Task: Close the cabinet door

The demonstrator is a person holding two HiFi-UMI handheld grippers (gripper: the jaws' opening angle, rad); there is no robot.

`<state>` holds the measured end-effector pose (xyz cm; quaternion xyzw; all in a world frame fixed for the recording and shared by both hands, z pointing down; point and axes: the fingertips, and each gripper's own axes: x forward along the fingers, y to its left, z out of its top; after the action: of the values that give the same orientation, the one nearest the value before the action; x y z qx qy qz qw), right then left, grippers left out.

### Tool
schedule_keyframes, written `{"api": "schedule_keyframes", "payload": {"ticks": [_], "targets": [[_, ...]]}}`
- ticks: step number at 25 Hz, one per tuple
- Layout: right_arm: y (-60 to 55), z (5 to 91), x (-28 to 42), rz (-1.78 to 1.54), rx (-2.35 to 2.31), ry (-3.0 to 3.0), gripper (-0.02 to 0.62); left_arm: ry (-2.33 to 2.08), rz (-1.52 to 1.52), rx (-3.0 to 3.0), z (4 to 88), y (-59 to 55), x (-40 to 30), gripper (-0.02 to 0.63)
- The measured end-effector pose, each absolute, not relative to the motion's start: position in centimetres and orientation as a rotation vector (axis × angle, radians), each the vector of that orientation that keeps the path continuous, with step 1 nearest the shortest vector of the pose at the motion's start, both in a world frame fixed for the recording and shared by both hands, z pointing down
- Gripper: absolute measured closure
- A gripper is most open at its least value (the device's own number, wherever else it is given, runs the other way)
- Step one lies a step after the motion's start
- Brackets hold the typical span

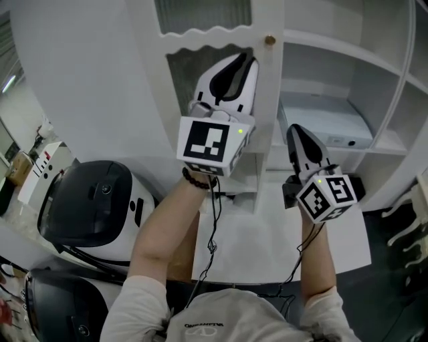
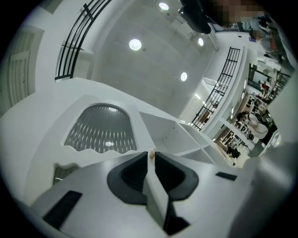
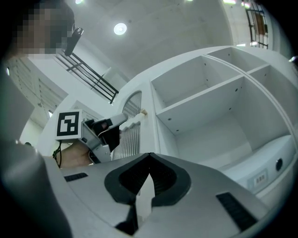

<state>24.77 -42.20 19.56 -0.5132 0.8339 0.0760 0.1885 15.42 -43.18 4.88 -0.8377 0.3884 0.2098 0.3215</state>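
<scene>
The white cabinet door (image 1: 150, 73) stands open, with a ribbed glass panel (image 1: 204, 13) and a small brass knob (image 1: 269, 40) at its free edge. My left gripper (image 1: 244, 59) points up along the door's face, just left of and below the knob. Its jaws stand a narrow slit apart with nothing between them. The knob (image 2: 152, 152) shows beyond the tips in the left gripper view. My right gripper (image 1: 294, 130) is shut and empty, lower and to the right, in front of the open shelves (image 3: 205, 97). From there I see the left gripper (image 3: 122, 119) short of the knob (image 3: 143, 112).
A white box-like device (image 1: 328, 123) sits on a lower shelf. Two black-and-white domed machines (image 1: 93, 207) stand on the floor at the left. A white board (image 1: 281, 247) lies below my arms. A curved white furniture leg (image 1: 408, 227) is at the right edge.
</scene>
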Motion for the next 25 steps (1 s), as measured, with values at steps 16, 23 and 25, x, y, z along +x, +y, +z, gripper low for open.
{"api": "schedule_keyframes", "payload": {"ticks": [16, 23, 25], "targets": [[-36.7, 25.2, 24.7, 0.217, -1.559, 2.293, 0.586, 1.133, 0.402, -2.389, 20.7, -35.1, 4.3, 0.601], [-34.6, 29.1, 25.6, 0.200, -1.690, 2.297, 0.586, 1.364, 0.365, -2.433, 28.5, -34.5, -1.2, 0.602], [-34.0, 30.3, 25.6, 0.141, -1.676, 2.303, 0.586, 1.409, 0.360, -2.440, 30.1, -34.4, -2.5, 0.602]]}}
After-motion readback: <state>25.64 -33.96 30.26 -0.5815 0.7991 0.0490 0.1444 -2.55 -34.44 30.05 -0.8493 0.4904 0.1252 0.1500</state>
